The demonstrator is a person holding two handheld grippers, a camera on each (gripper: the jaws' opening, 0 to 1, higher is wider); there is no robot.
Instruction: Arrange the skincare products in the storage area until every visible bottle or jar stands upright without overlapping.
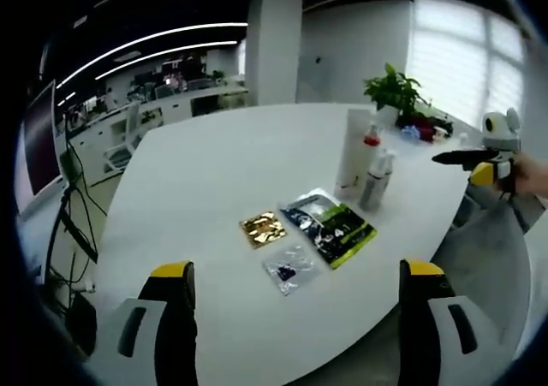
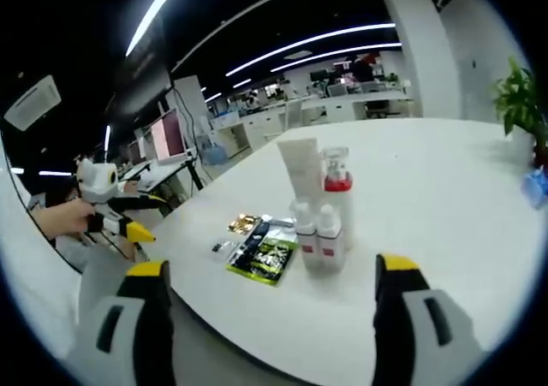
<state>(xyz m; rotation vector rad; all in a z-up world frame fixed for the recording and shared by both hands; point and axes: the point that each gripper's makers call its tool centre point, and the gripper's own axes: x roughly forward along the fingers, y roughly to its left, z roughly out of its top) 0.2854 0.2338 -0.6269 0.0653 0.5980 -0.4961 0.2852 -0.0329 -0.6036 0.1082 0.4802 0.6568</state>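
Bottles (image 2: pixel 319 232) and a tube (image 2: pixel 301 170) are standing upright on the table (image 2: pixel 428 189), sachets (image 2: pixel 264 253) lying just beside them.

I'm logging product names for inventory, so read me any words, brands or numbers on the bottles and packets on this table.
None can be read.
White tube: no print legible.
Red-collared bottle: label blurred.
Two small bottles: red bands, text too small.
Green-black packet: white marks, unreadable.
Gold packet: unreadable.
Clear packet: unreadable.
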